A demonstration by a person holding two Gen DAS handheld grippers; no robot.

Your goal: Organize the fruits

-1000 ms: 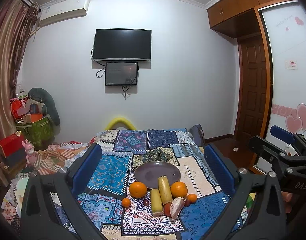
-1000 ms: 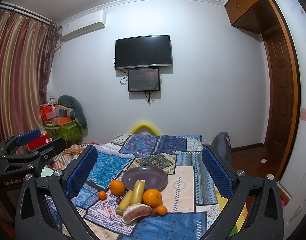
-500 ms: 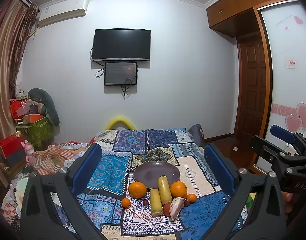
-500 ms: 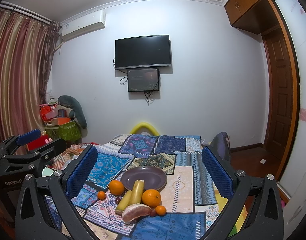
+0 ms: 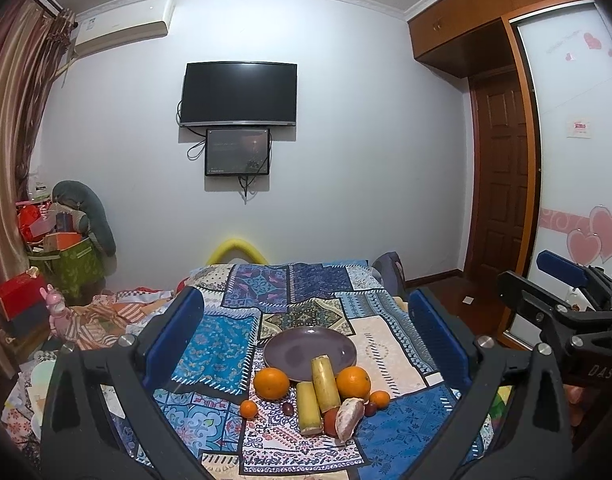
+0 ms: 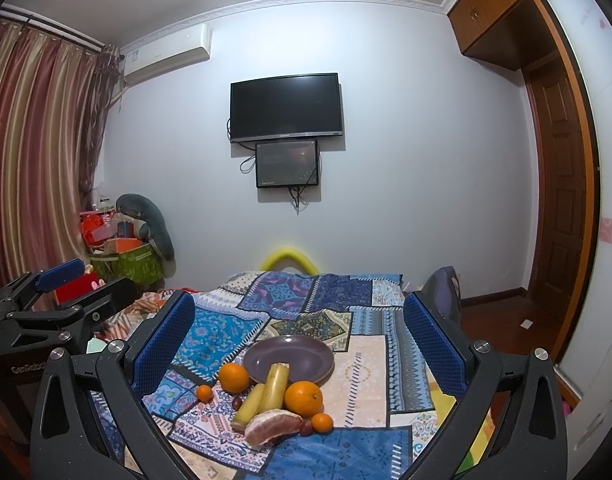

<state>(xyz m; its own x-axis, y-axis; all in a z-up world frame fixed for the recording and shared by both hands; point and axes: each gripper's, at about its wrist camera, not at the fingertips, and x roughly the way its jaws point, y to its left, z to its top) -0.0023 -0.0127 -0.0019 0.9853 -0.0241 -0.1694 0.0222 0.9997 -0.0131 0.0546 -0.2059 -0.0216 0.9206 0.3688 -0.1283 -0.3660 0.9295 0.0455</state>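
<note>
- Left wrist view: the left gripper hangs above the near end of a bed covered by a blue patchwork quilt, its two blue-padded fingers spread wide with nothing between them.
- A round dark purple plate lies bare on the quilt. The fruit sits just in front of it: a large orange at the left, a second large orange at the right, and between them two yellow-green sugarcane pieces, the longer one with its far end on the plate rim.
- A small tangerine lies near left, another small tangerine near right, and a peeled pinkish pomelo segment lies nearest the camera, touching a red fruit beside it.
- The right gripper shows at the right edge, apart from the fruit.
- Right wrist view: the right gripper is likewise held above the quilt, jaws wide apart and empty.
- The plate is bare; the oranges, cane pieces and pomelo segment cluster on the quilt in front of it.
- The left gripper shows at the left edge; a black wall-mounted television hangs beyond the bed.
</note>
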